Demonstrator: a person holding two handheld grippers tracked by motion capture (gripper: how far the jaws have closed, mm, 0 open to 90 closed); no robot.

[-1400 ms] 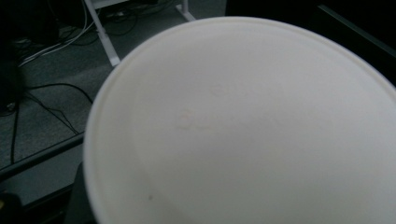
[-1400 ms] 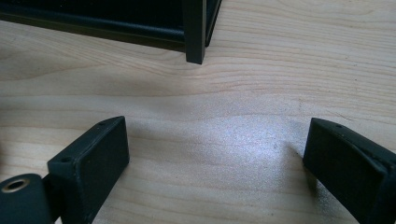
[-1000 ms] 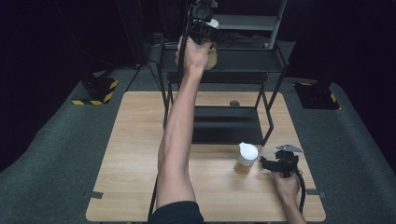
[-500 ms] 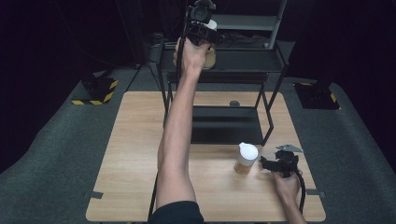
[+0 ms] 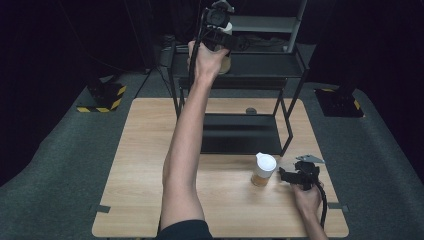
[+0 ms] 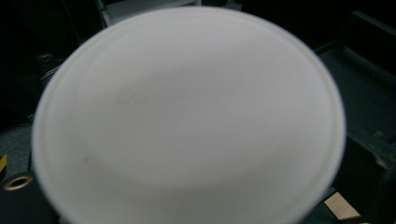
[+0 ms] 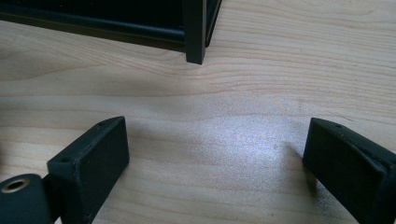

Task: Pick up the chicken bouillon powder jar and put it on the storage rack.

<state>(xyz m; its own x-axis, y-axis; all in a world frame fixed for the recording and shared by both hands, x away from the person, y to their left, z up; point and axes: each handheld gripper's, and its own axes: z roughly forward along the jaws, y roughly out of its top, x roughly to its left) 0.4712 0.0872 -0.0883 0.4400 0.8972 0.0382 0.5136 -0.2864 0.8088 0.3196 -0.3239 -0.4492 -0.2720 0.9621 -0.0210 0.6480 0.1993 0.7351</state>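
On the bench (image 5: 150, 165) a shelf rack (image 5: 240, 125) stands toward twelve o'clock, its upper shelf (image 5: 265, 65) carrying a cup (image 5: 226, 62) at the eleven o'clock end, with the left tool (image 5: 218, 25) directly over that cup and the cup's lid (image 6: 187, 116) close under it in the left gripper view. A second cup (image 5: 263, 170) stands on the bench at about four o'clock, in front of the rack's right front leg (image 5: 287, 145), and a small disc (image 5: 251, 110) lies on the bench behind the rack's lowest shelf (image 5: 240, 135), toward twelve o'clock. The right tool (image 5: 286, 175) rests on the bench just at three o'clock of the second cup, and in the right gripper view a rack leg (image 7: 195, 32) stands at twelve o'clock beyond its two jaws.
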